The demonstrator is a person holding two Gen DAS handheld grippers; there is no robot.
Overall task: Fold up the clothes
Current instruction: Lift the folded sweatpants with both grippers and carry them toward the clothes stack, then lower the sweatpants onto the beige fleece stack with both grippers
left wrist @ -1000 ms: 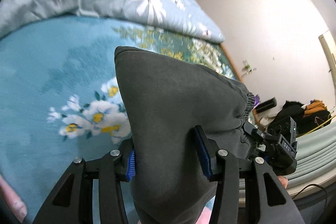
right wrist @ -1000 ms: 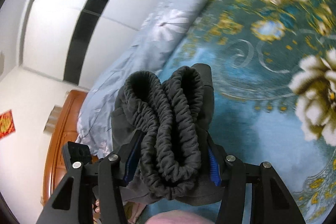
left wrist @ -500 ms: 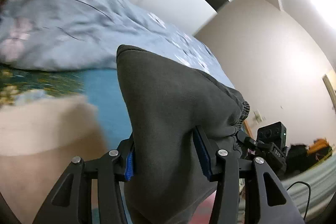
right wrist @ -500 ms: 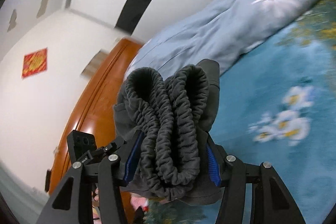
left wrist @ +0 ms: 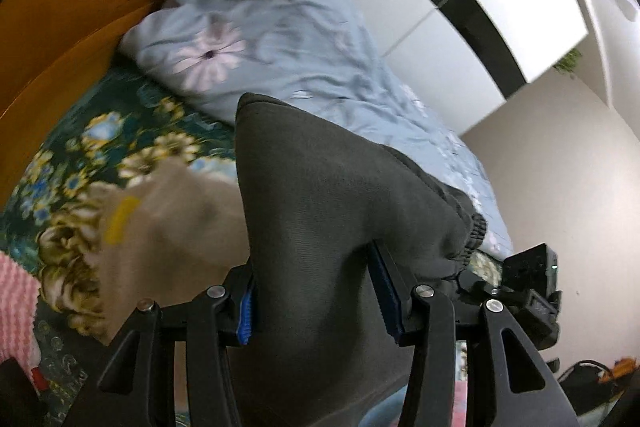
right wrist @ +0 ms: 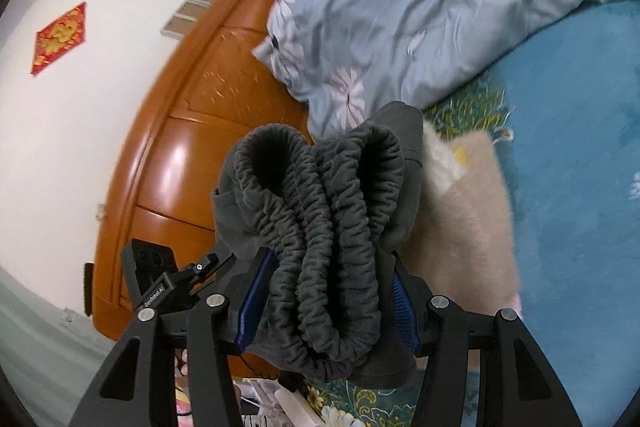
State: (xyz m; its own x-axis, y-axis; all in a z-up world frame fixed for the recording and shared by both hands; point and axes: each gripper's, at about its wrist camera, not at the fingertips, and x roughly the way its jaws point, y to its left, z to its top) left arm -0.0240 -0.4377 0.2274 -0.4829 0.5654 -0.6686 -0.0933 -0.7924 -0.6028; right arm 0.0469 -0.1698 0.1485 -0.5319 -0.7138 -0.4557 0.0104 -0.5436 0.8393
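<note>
A folded dark grey pair of sweatpants [left wrist: 328,227] is held in the air between both grippers. My left gripper [left wrist: 316,303] is shut on its plain folded end. My right gripper [right wrist: 324,299] is shut on the bunched elastic waistband [right wrist: 320,219]. The other gripper shows at the right in the left wrist view [left wrist: 528,287] and at the left in the right wrist view [right wrist: 160,279]. A folded beige fluffy garment [left wrist: 180,219] lies on the bed just beyond the pants; it also shows in the right wrist view [right wrist: 468,211].
A crumpled light blue flowered duvet [left wrist: 288,39] lies at the back of the bed. The teal flowered sheet [right wrist: 580,115] spreads to the right. An orange wooden headboard [right wrist: 192,115] stands behind. A pink knit item [left wrist: 16,291] lies at the left edge.
Both grippers have swung with the folded pants toward the head of the bed. The headboard and the beige garment have come into view.
</note>
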